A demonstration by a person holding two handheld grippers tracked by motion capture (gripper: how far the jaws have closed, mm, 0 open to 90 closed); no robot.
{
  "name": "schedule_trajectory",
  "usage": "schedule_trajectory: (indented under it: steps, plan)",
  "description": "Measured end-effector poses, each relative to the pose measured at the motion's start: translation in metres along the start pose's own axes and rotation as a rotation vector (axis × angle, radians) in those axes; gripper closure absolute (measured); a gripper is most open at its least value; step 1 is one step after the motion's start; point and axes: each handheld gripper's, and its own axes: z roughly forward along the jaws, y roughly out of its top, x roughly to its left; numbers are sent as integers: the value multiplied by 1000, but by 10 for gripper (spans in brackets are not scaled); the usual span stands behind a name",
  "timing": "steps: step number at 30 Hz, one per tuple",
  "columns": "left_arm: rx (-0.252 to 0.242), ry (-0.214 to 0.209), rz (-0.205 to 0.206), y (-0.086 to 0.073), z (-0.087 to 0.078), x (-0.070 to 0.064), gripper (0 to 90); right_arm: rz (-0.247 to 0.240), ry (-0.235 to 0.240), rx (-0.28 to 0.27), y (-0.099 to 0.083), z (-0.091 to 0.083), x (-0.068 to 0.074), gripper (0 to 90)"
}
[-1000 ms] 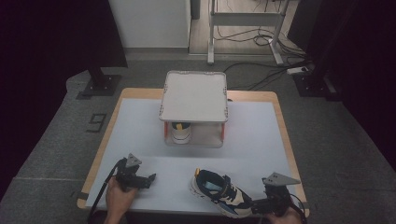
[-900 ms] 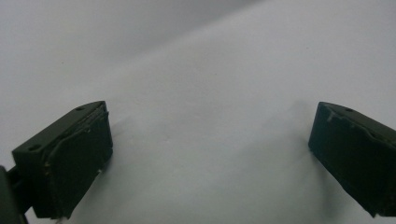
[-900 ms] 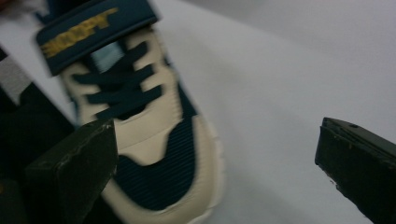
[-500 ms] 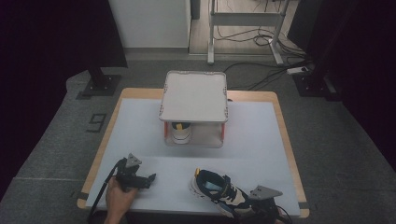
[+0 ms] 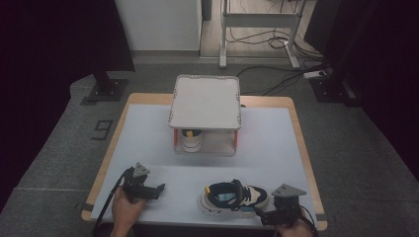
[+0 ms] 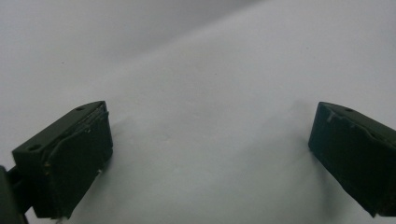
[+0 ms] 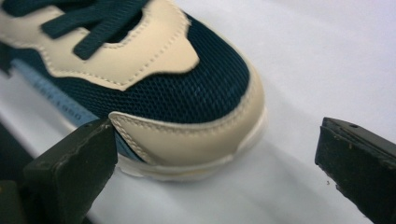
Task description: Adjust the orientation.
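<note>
Right gripper (image 7: 215, 154): you are holding its jaws apart around the sneaker's (image 7: 154, 88) toe.
Left gripper (image 6: 210, 154): you are holding it spread, resting on the table (image 6: 210, 70).

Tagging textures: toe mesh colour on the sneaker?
Dark navy mesh on the sneaker, cream toe cap; clearest in right gripper view.

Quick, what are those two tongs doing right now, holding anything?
Left tongs: open, holding nothing, over the bare white tabletop.
Right tongs: open, holding nothing; the toe of the navy and cream sneaker lies between the jaws.

The high view looks down over the table (image 5: 148, 128), while each claw camera skims close above its white top.
</note>
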Motion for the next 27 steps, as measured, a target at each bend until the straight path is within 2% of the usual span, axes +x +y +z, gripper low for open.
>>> schedule_trajectory:
  steps: [8, 14, 18, 27]
  plan:
    - [0, 0, 0, 0, 0, 0, 0, 27, -41, -6, 19, 18, -16, 0]
    - [0, 0, 0, 0, 0, 0, 0, 53, -35, -10, 38, 38, -25, 0]
    - [1, 0, 1, 0, 0, 0, 0, 60, -31, -10, 48, 47, -27, 0]
    - [1, 0, 1, 0, 0, 0, 0, 62, -23, -11, 83, 81, -24, 0]
